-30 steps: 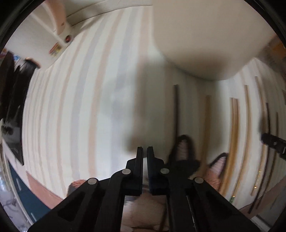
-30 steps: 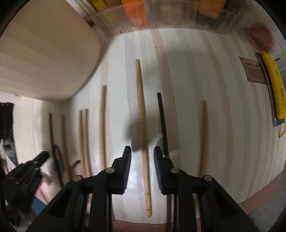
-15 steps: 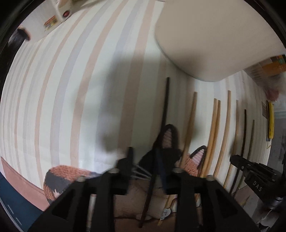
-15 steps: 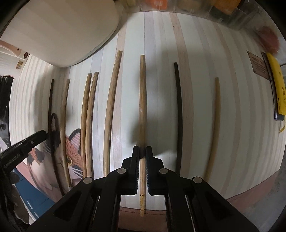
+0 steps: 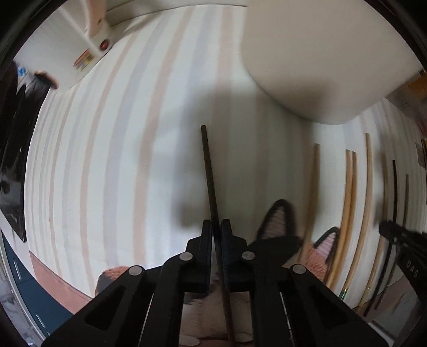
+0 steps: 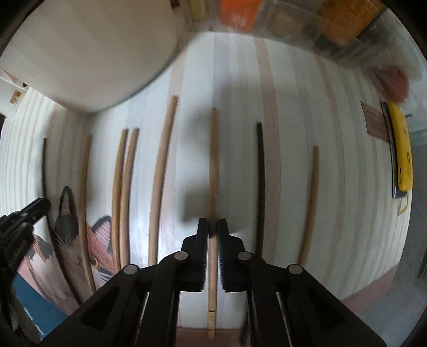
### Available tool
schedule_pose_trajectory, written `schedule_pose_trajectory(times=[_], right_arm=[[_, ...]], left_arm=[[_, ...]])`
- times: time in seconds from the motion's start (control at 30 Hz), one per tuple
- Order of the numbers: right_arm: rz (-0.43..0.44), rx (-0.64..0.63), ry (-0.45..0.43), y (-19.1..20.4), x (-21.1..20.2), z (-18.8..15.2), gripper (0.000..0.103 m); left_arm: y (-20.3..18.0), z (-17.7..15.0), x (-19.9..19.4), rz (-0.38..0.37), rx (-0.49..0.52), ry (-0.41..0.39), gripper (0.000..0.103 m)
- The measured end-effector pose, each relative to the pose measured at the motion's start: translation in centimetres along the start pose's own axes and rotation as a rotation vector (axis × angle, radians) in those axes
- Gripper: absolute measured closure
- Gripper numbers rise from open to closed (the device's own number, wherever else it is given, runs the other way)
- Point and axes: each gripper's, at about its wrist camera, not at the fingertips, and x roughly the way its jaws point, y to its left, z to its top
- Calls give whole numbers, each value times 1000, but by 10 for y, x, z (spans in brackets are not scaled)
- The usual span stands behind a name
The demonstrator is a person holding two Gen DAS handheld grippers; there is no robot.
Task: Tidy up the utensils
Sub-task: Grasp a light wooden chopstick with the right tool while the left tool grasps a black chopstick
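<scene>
Several chopsticks lie side by side on a striped cloth [image 6: 288, 160]. My left gripper [image 5: 216, 223] points straight down, its jaws closing, and the pads pinch a dark chopstick [image 5: 206, 165] that runs away from me. My right gripper [image 6: 212, 221] is shut on a light wooden chopstick [image 6: 212, 160] in the middle of the row. Beside that one lie a long light chopstick [image 6: 160, 173], a light pair [image 6: 124, 186] and a black chopstick [image 6: 260, 173]. Each gripper shows at the edge of the other's view: the right gripper [image 5: 400, 240], the left gripper [image 6: 26, 213].
A large white rounded object [image 5: 320, 53] stands at the back between the two hands. A fox-print mat [image 6: 80, 240] lies under the near ends of the left chopsticks. A clear bin with orange packs [image 6: 293, 24] and a yellow object [image 6: 400, 149] sit to the right.
My left gripper was shut on nothing, opened over the dark chopstick, then shut on it. My right gripper closed from open onto the light chopstick and shifted sideways.
</scene>
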Motion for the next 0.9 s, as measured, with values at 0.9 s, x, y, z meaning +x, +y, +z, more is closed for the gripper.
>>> schedule_pose_trajectory(times=[0.9], right_arm=[[21,-22,118,-10,4,25,95]], left_arm=[[-32,-3,1,35,75,-20,100]])
